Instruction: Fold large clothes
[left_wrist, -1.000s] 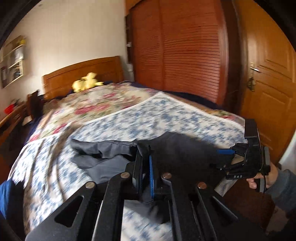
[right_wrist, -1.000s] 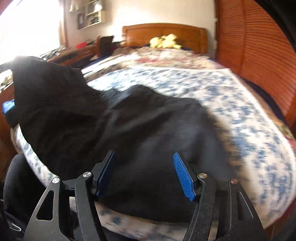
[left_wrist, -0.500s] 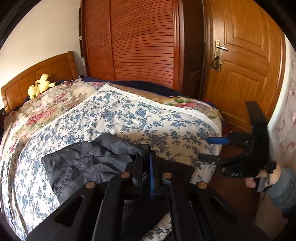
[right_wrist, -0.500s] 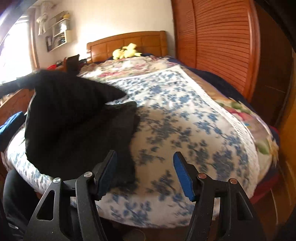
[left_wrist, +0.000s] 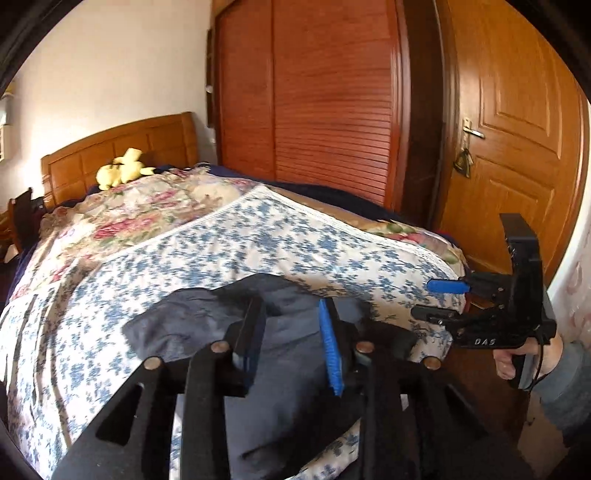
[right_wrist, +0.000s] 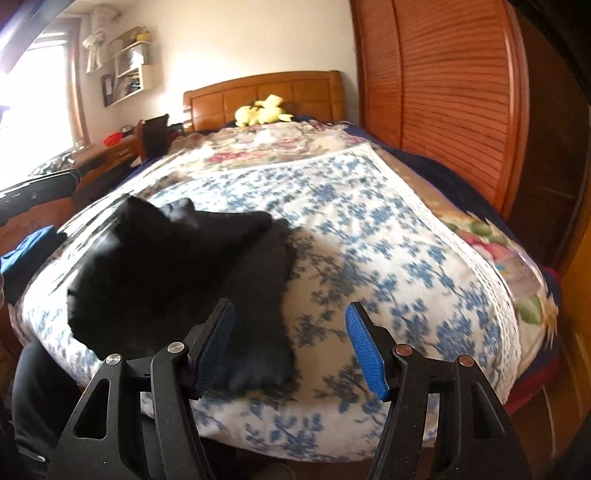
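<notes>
A dark grey garment (left_wrist: 280, 373) lies bunched near the foot edge of the bed; in the right wrist view it (right_wrist: 177, 273) looks black against the light. My left gripper (left_wrist: 291, 332) is open just above it, its fingers apart with the cloth showing between them. My right gripper (right_wrist: 290, 332) is open and empty above the bedspread, just right of the garment's near end. It also shows in the left wrist view (left_wrist: 439, 299) at the right, off the bed's corner.
The bed has a blue floral cover (right_wrist: 388, 236) over a rose quilt (left_wrist: 140, 214). A yellow plush toy (right_wrist: 264, 110) sits by the wooden headboard (left_wrist: 118, 151). A slatted wardrobe (left_wrist: 332, 110) and a door (left_wrist: 517, 147) stand to the right. A desk (right_wrist: 103, 158) stands left of the bed.
My left gripper has opened and let go of the garment, which now lies on the bed. My right gripper stays open and has drawn back to the right of it.
</notes>
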